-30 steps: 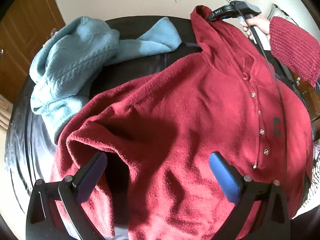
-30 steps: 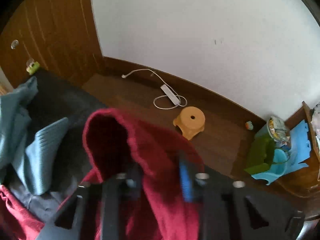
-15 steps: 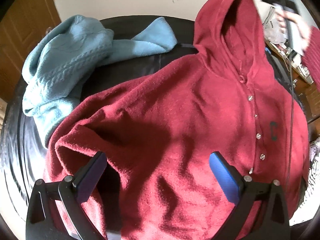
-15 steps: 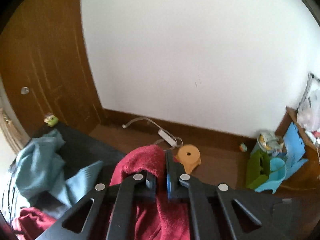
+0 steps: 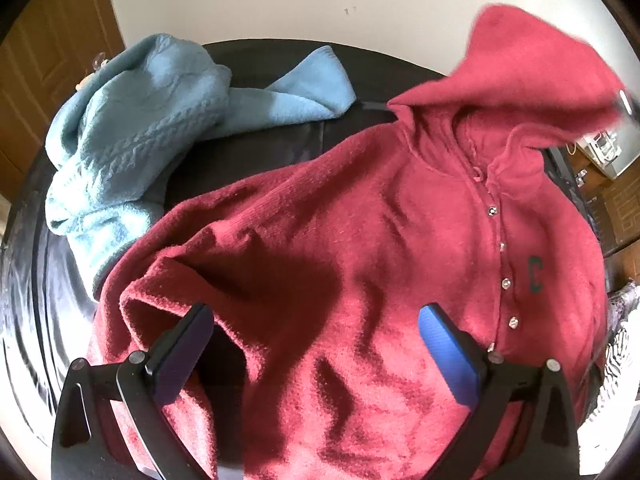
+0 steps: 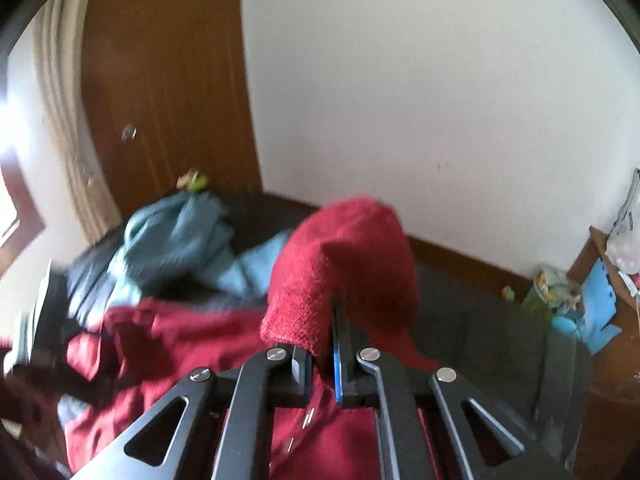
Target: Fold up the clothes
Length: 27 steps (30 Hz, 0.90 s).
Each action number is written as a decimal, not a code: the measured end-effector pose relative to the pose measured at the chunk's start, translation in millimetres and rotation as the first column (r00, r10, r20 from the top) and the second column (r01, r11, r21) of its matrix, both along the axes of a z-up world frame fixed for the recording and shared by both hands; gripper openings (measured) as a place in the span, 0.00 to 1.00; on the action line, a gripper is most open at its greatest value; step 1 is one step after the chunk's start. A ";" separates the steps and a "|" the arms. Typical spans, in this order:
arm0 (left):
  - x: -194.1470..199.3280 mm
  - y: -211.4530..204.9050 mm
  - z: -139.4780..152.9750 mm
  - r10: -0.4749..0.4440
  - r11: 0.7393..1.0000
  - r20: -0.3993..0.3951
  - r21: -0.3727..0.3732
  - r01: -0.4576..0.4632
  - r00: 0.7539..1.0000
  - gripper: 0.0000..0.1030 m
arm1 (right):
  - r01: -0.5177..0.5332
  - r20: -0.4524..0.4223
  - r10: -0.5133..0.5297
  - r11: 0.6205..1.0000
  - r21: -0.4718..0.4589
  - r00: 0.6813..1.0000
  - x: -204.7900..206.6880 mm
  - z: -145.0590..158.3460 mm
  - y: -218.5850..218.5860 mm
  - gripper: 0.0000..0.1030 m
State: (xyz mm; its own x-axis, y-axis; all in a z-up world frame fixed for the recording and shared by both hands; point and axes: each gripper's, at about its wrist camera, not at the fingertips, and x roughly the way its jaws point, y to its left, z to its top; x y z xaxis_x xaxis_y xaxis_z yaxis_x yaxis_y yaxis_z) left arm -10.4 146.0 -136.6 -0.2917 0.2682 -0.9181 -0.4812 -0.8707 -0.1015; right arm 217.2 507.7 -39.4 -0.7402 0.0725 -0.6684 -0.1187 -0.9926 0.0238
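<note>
Over on my right side, the right gripper point(image 6: 320, 354) has its fingers pinched tight on the hood point(image 6: 344, 264) of the red hooded cardigan point(image 5: 360, 260), so the hood stands lifted off the dark bench point(image 5: 248, 160) while the body of the garment lies spread across it, front side up with the snap buttons point(image 5: 505, 283) showing. My left gripper point(image 5: 316, 344) hangs over the hem end of the cardigan with its fingers spread wide and nothing between them; I can't tell if they touch the fabric. Beside the red one, toward the far left of the bench, a light blue knit sweater point(image 5: 136, 132) sits in a crumpled heap, one sleeve stretched out toward the hood.
</note>
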 end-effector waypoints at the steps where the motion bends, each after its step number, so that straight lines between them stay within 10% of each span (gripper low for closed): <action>1: -0.4 -1.1 -0.6 0.001 1.000 0.003 -0.002 -0.001 1.000 1.00 | -0.004 0.022 0.004 1.000 -0.013 1.000 11.0 -7.2 -7.7 0.07; 17: -7.9 30.5 -7.3 -0.092 0.995 0.071 0.043 0.089 0.993 1.00 | 0.017 0.474 0.072 0.984 -0.180 0.878 91.9 -143.2 -54.5 0.12; 20: -15.9 37.8 -12.8 -0.094 0.993 0.123 0.084 0.084 0.988 1.00 | 0.017 0.492 0.092 0.977 -0.214 0.866 102.9 -145.1 -53.6 0.24; 22: -25.4 46.9 -18.5 -0.087 0.990 0.169 0.122 0.067 0.982 1.00 | 0.019 0.480 0.102 0.971 -0.240 0.871 108.6 -140.5 -54.6 0.68; 27: -47.9 75.4 -25.6 -0.083 0.979 0.242 0.200 0.034 0.967 1.00 | 0.004 0.454 0.149 0.948 -0.319 0.879 119.8 -130.1 -54.5 0.75</action>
